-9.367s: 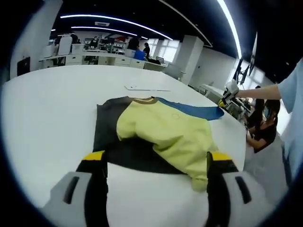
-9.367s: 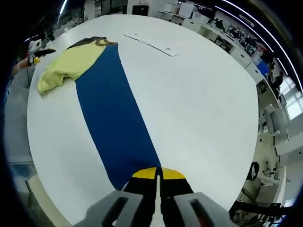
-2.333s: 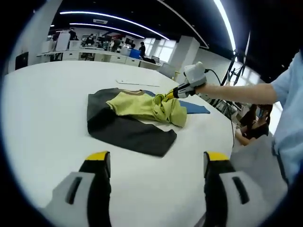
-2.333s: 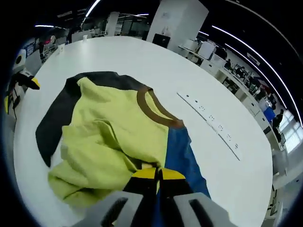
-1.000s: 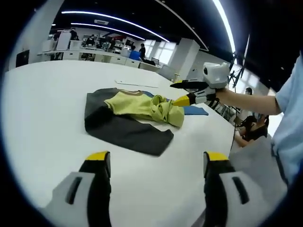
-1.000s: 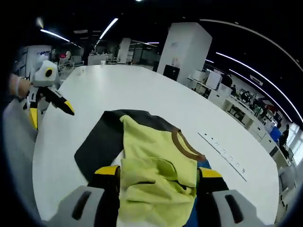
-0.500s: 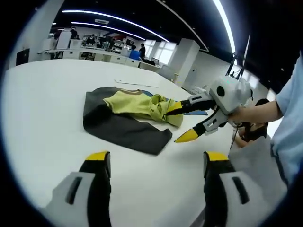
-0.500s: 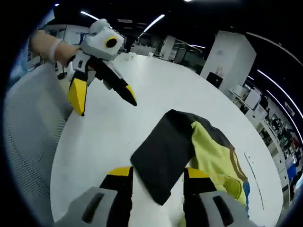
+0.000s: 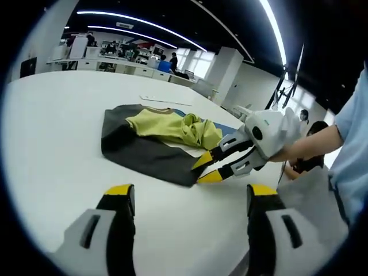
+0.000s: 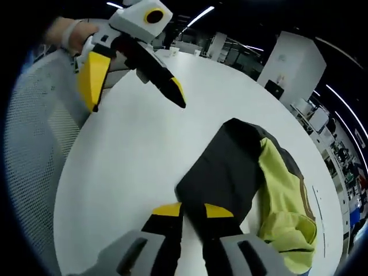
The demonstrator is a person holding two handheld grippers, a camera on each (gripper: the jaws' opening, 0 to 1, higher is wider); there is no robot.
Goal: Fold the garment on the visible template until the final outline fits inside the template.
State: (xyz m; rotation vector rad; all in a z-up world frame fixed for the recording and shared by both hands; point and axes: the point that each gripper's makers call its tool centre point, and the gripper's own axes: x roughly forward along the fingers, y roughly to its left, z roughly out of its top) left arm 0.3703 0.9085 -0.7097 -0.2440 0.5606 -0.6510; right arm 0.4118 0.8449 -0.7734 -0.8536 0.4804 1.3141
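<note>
– Garment [image 9: 164, 135]?
– Bunched on the white table [image 9: 52, 144], nearer the far side in the left gripper view. Dark panel [image 9: 138, 152] spread flat toward the camera, yellow-green part [image 9: 172, 126] crumpled on top of it, a sliver of blue [image 9: 229, 124] poking out behind.

– Right gripper [image 10: 192, 211]?
– Down at the near corner of the dark panel. Jaws narrowed but not closed, with the corner's edge lying between the yellow tips. Cannot tell whether the pads press the cloth. In the left gripper view, comes in from the right [image 9: 208, 168], low over the table, one tip above the corner and one beside it, held by a hand [image 9: 299, 146] below a pale blue sleeve [image 9: 351, 144].

– Left gripper [image 9: 190, 192]?
– Spread wide, nothing in it, well apart from the cloth, bare table between the tips. Hangs in the air above the table's rim in the right gripper view [image 10: 135, 86], jaws splayed.

– Edges?
– Dark panel's near edge straight, running from the pinched-in corner to the left. Left edge also clean. Yellow-green heap ragged, with a brown collar band [image 10: 303, 198] along its far side. Table rim curving just behind the right gripper; grey mesh chair [image 10: 34, 144] right beside it.

– Room to move?
– Plenty. Broad bare white to the left of the garment and in front of it. A thin white strip [image 9: 164, 102] lying flat beyond the garment, well apart. Less room on the right, where the blue sliver nears the table's rim.
</note>
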